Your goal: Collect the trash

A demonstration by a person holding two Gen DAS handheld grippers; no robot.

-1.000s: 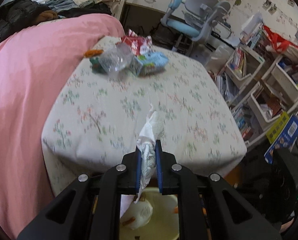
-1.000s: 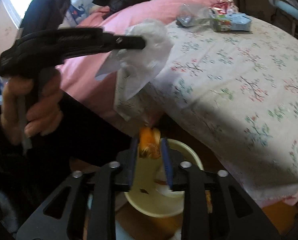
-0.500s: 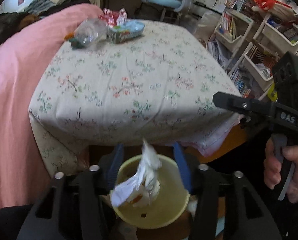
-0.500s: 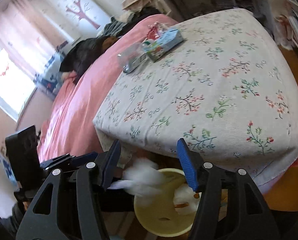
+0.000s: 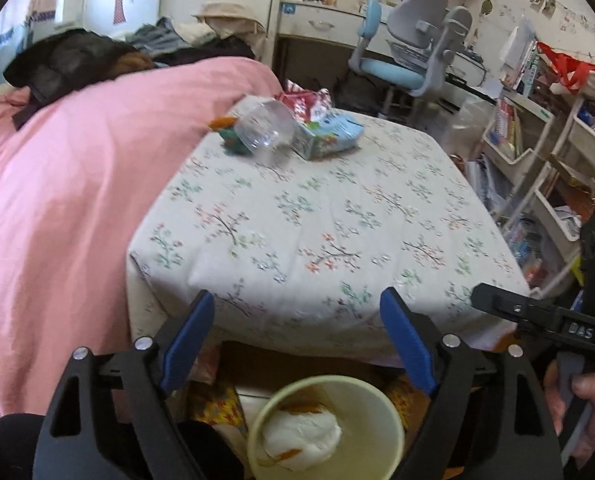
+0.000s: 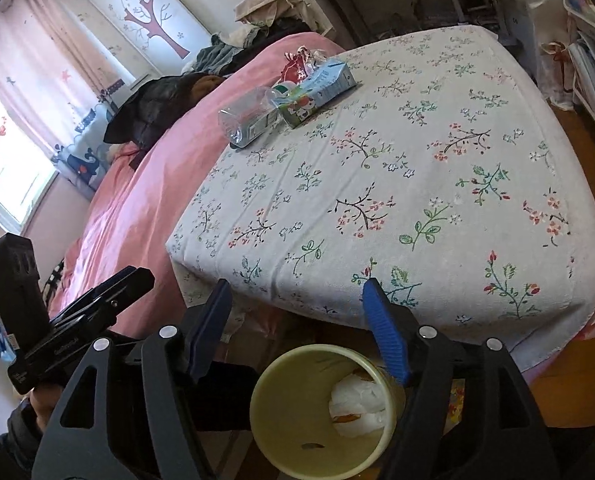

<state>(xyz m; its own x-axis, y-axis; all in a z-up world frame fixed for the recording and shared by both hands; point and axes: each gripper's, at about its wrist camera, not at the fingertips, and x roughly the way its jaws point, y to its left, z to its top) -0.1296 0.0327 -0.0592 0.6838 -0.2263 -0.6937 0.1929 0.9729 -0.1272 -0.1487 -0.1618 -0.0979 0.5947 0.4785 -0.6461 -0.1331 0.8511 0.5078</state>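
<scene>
Both claws spread wide, empty: left gripper [image 5: 297, 342], right gripper [image 6: 297, 328]. One yellow bin [image 6: 281, 396] below the bed's [image 6: 437, 184] near edge, one white tissue wad [image 6: 357, 404] inside. Far corner: one clear bottle [image 6: 247, 120], two snack packs [image 6: 317, 88].

Floral cloth [image 6: 417, 168]: white ground, pink and green sprigs. Beside it, blanket [image 5: 65, 200]: plain pink. On its far end: clear bottle [image 6: 249, 122], light blue carton [image 6: 321, 86], red wrapper [image 6: 295, 65]. Below its near edge, bin [image 6: 293, 412]: pale yellow, holding white tissue [image 6: 357, 404].

Tissue [image 5: 302, 434] lies in the bin [image 5: 385, 432] before the bed [image 5: 329, 216].
</scene>
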